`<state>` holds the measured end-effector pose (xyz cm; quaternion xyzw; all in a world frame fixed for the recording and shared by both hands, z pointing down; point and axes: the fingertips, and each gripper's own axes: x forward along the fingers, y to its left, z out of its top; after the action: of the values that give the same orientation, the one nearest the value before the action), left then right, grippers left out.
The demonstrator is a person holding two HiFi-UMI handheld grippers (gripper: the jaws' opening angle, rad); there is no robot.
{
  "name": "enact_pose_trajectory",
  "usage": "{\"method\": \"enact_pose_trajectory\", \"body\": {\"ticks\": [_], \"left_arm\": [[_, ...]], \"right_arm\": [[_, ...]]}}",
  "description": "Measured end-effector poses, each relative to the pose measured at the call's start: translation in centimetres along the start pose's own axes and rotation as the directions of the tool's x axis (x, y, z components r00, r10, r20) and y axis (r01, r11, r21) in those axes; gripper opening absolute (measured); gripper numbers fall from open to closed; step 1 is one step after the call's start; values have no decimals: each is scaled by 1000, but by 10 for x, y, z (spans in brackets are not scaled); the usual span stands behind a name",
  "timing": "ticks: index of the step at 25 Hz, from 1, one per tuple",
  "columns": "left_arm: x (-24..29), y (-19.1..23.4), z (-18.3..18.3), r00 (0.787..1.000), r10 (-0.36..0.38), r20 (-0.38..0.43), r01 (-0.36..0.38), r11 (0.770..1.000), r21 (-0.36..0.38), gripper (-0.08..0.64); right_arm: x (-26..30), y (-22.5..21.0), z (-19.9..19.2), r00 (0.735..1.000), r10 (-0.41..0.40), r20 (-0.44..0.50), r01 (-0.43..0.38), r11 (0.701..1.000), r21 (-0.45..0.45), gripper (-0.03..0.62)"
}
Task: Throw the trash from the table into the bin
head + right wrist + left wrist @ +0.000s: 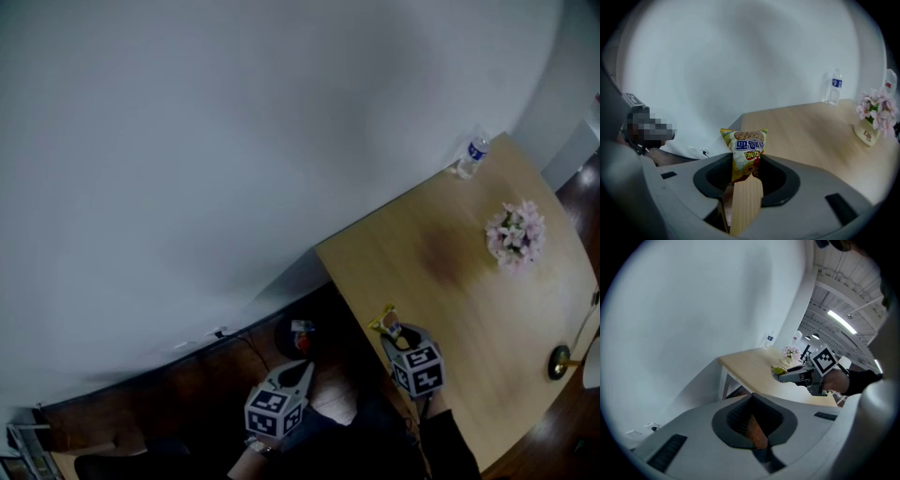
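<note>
A yellow snack bag (743, 150) stands upright between the pads of my right gripper (745, 176), which is shut on its lower edge. In the head view that gripper (389, 328) hangs over the near-left corner of the wooden table (469, 281) with the bag (386, 322) at its tip. The dark round bin (298, 336) sits on the floor left of the table, with some trash inside. My left gripper (304, 372) hovers over the floor just in front of the bin, its fingertips together and nothing in them. The left gripper view shows the right gripper (780, 376) and the bag (778, 370).
On the table stand a water bottle (472, 156) at the far corner, a pot of pink flowers (516, 234) and a round brass object (560, 361) by the right edge. A white wall runs behind, with a cable (225, 334) along its base. The floor is dark wood.
</note>
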<state>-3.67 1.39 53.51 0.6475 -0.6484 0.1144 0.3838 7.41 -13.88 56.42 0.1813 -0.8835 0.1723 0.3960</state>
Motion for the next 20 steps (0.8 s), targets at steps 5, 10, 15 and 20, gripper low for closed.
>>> {"method": "enact_pose_trajectory", "body": {"ticks": [5,10,15,20], "left_arm": [[-16,31,-15,998,50,23,-49,997,-57,5],[-34,57,-35,994,107,32,-102,986,-132,5],[-46,87,-59,989,143,20,-138,977,-163,5],[-54,117,-88,983,184,3,-180,963,-203,5]], "right_arm": [[22,47,-5,996,77,-55,-80,995,-63,166],[46,94,-17,977,159,-140,-176,977,-123,166],[80,135,-32,956,207,-207,-241,958,-153,166],[121,165,-52,935,227,-272,-277,947,-162,166]]}}
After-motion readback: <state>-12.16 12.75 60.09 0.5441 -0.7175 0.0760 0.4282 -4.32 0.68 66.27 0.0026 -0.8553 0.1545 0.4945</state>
